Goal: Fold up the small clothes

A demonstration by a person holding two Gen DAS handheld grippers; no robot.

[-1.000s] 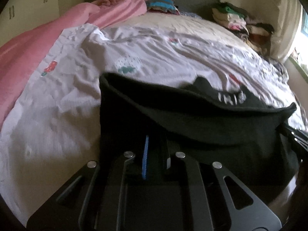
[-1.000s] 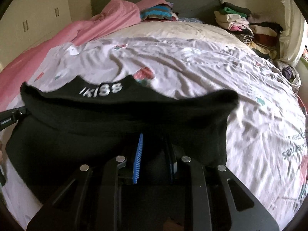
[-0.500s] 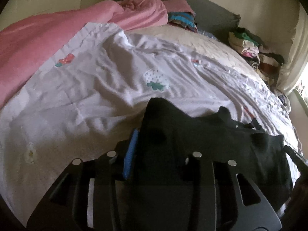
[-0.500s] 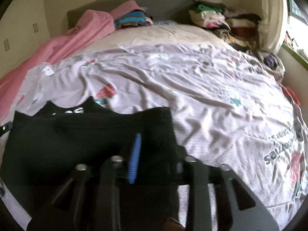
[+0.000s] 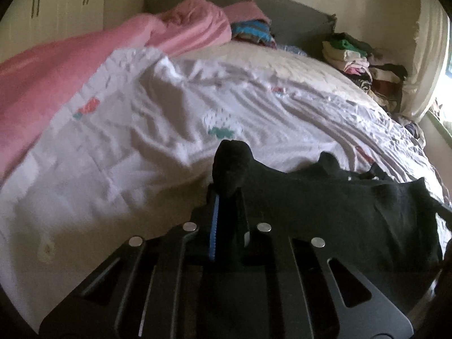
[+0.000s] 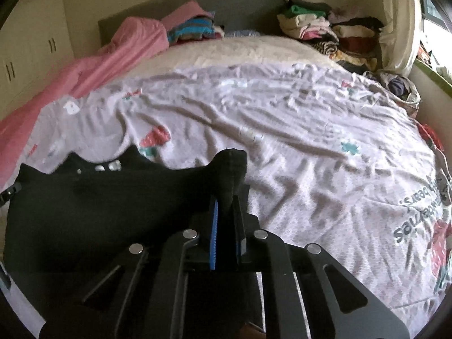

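Observation:
A small black garment [image 5: 339, 212] with white lettering lies spread on the white printed bedsheet [image 5: 141, 147]. My left gripper [image 5: 226, 195] is shut on its left corner, which bunches up above the fingertips. My right gripper [image 6: 226, 200] is shut on its right corner. In the right wrist view the garment [image 6: 99, 206] stretches away to the left, and its white lettering shows near the top edge. Both corners are held just above the sheet.
A pink blanket [image 5: 56, 73] runs along the bed's left side. Folded clothes [image 6: 192, 29] lie at the grey headboard [image 6: 240, 2], and a bigger pile of clothes [image 6: 333, 31] sits at the far right corner. A wall and window edge the right side.
Both grippers have moved down and back with the garment corners. The garment has gone from hanging stretched in front of the cameras to lying lower and flatter on the sheet.

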